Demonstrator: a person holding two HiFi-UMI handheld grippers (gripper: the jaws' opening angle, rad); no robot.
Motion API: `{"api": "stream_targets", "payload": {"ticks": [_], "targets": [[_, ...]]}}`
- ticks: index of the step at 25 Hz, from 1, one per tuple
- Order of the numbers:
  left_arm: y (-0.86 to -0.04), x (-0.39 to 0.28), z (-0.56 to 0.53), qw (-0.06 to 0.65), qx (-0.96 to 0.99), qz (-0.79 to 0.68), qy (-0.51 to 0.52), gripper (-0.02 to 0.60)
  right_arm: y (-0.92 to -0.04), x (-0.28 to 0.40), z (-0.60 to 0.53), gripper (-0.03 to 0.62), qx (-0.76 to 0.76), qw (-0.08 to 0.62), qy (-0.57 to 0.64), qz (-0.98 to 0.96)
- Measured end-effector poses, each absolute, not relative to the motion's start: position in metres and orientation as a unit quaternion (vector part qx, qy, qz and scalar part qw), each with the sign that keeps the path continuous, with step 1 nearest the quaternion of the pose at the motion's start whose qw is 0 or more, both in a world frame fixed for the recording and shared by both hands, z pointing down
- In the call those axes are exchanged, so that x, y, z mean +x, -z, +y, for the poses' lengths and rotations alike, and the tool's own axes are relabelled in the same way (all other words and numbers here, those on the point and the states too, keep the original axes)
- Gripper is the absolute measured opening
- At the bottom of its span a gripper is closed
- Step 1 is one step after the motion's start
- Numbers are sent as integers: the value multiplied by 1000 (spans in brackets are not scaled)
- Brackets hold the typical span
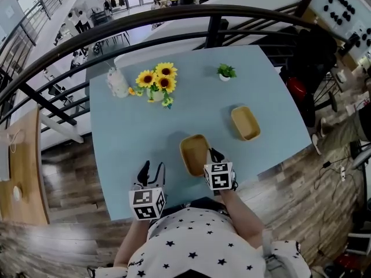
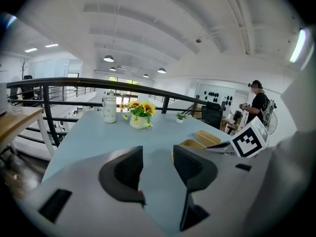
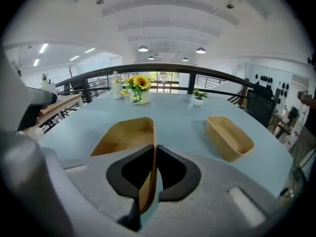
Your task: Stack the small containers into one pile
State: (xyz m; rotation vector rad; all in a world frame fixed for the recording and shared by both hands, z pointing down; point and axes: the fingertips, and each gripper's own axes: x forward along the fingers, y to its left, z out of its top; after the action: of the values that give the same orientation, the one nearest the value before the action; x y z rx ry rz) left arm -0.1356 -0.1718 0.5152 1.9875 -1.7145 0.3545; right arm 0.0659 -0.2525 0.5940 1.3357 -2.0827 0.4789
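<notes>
Item one: near container (image 1: 194, 154), a shallow oblong tub in tan with rounded corners, standing open and empty. The right gripper (image 1: 213, 155) is pinching its right-hand wall, jaws drawn in nearly together on the thin rim, one pad inside and one outside.

Item two: far container (image 1: 245, 123), same make and colour, sitting ahead and to the right of the right gripper, well apart from the first tub, with bare surface lying between the two.

Item three: left gripper (image 1: 152, 169), hanging just left of the near container, jaws standing apart and holding nothing.

Surface (image 1: 133, 132): pale blue, its near edge running just behind both grippers. A broad bare stretch is lying open ahead of the left gripper.

Other things, all far ahead of the grippers: sunflower vase (image 1: 157, 83), white bottle (image 1: 117, 83) to its left, small potted plant (image 1: 225, 72) to its right. None is standing between the containers. A dark railing (image 1: 174, 22) is curving past the far edge.
</notes>
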Motion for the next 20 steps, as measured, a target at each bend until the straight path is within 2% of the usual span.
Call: {"api": "stream_targets", "payload": {"ticks": [20], "targets": [[-522, -179, -169, 249, 744, -606, -132, 187, -576, 35, -247, 25, 534, 280, -182, -777]]}}
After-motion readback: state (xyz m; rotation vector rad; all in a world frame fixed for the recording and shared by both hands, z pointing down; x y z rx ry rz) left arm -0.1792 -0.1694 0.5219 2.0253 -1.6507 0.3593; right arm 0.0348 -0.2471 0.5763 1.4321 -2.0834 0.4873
